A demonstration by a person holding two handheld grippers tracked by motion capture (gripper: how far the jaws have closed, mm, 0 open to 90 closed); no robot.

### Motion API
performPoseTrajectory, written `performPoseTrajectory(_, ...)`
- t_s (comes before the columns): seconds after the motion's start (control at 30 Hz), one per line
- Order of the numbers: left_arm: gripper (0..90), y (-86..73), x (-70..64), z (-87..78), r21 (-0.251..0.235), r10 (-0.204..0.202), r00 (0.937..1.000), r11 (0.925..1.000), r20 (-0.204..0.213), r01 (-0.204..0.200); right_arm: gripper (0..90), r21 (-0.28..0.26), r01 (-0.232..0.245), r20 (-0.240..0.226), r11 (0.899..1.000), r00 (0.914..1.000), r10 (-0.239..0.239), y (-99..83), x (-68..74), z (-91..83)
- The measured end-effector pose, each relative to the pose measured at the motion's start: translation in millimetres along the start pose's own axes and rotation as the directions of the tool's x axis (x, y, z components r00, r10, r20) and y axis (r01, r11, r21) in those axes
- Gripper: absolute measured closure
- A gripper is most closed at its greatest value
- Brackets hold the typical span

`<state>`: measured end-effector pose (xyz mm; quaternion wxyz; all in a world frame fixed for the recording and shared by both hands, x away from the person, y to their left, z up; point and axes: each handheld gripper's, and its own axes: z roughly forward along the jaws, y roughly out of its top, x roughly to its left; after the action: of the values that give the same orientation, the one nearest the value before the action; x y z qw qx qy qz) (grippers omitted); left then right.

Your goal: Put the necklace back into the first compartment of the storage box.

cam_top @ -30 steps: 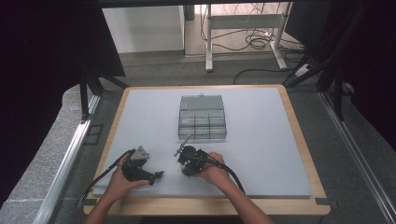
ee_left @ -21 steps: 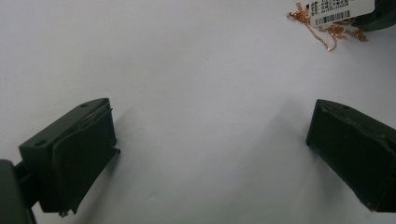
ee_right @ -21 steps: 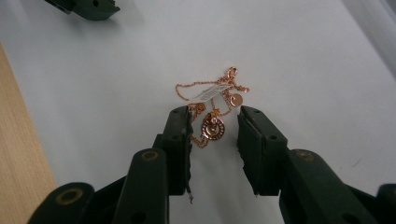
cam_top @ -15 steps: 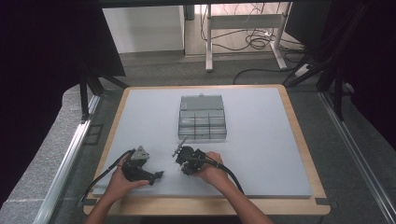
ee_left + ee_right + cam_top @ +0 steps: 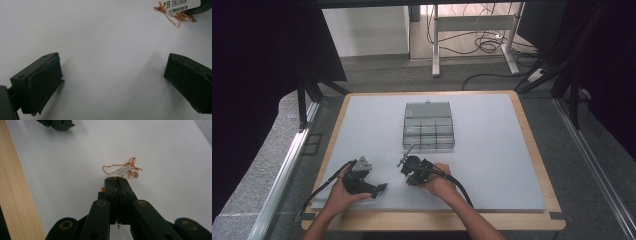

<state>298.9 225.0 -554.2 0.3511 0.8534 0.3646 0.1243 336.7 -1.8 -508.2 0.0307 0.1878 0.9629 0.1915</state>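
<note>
A thin rose-gold necklace (image 5: pixel 121 169) with a small white barcode tag lies bunched on the white mat near the table's front. My right gripper (image 5: pixel 117 179) is shut on the necklace at the tag end, and a bit of chain shows beside its left jaw. In the high view the right gripper (image 5: pixel 408 172) is held low at front centre. My left gripper (image 5: pixel 379 188) sits just to its left. The left gripper (image 5: pixel 112 82) stands open over bare mat, its jaws wide apart. The necklace (image 5: pixel 175 15) is ahead of it, to the right.
A clear plastic compartment box (image 5: pixel 428 127) with its lid open stands in the middle of the mat, beyond both grippers. The wooden table rim (image 5: pixel 17 190) runs close along the front. White mat (image 5: pixel 497 150) stretches to the right and left of the box.
The right gripper has shifted only slightly near the necklace. The left gripper stays where it was.
</note>
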Motion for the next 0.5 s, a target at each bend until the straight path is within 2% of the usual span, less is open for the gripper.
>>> performPoseTrajectory(0.17,1.3,0.0,0.0,0.0,0.000,0.000,1.0000,1.0000,0.000,0.000,88.5,-0.044,-0.036,-0.020,0.998,0.9992,0.035,-1.1,-5.4,-9.6)
performPoseTrajectory(0.33,1.2,0.0,0.0,0.0,0.000,0.000,1.0000,1.0000,0.000,0.000,88.3,-0.044,-0.031,-0.010,0.999,0.9995,0.031,-1.2,-6.3,-14.7)
performPoseTrajectory(0.37,1.3,0.0,0.0,0.0,0.000,0.000,1.0000,1.0000,0.000,0.000,82.4,-0.033,-0.020,-0.007,0.999,0.9998,0.020,-1.2,-5.4,-13.1)
performPoseTrajectory(0.4,1.2,0.0,0.0,0.0,0.000,0.000,1.0000,1.0000,0.000,0.000,82.4,-0.033,-0.020,-0.007,0.999,0.9998,0.020,-1.2,-5.4,-13.1)
performPoseTrajectory(0.43,1.3,0.0,0.0,0.0,0.000,0.000,1.0000,1.0000,0.000,0.000,71.6,-0.026,-0.027,0.002,0.999,0.9996,0.027,-0.4,-4.1,-8.7)
performPoseTrajectory(0.5,1.3,0.0,0.0,-0.1,0.000,0.001,1.0000,1.0000,0.000,-0.001,68.9,-0.012,-0.019,0.000,1.000,0.9998,0.019,0.3,-3.7,-4.3)
